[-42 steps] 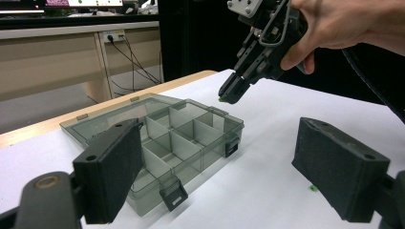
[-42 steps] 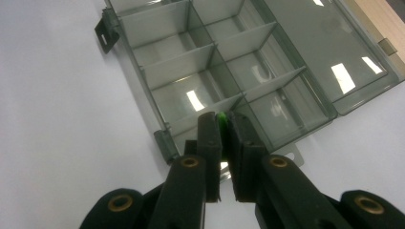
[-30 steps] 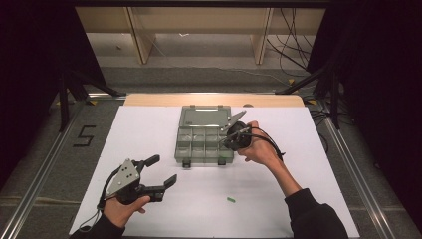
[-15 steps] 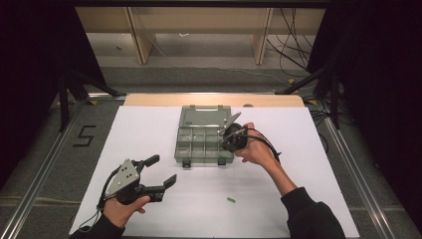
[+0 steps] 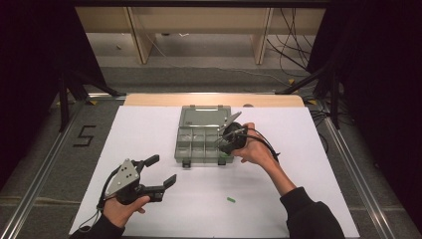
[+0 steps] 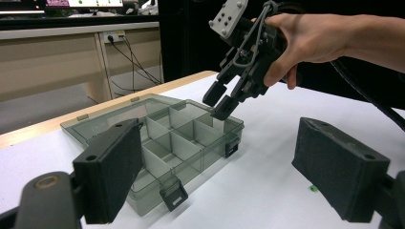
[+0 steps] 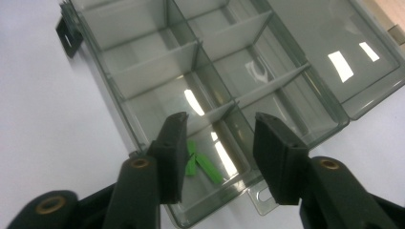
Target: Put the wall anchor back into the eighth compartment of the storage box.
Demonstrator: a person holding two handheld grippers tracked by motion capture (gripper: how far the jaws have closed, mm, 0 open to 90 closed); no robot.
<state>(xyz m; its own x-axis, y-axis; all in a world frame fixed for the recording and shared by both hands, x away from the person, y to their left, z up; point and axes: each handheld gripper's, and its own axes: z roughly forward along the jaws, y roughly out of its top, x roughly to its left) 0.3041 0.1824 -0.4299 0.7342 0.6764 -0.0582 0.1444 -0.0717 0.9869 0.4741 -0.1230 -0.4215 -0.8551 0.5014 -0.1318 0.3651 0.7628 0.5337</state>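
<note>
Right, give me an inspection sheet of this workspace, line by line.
Surface: white sheet over the table, wooden strip along the far edge.
Job's things: open grey compartment box, lid laid flat behind it; green pieces in one corner compartment; one more green piece loose on the sheet nearer the person.
Clutter: nothing seen.
Grippers: right tool over that corner compartment, jaws just opened, nothing between them; left tool open, held over the sheet away from the box.
Cables: black cable trailing from the right tool; loose cables on the floor behind.
Surroundings: metal rails beside the table, a "5" marked on the floor, wooden furniture beyond.
</note>
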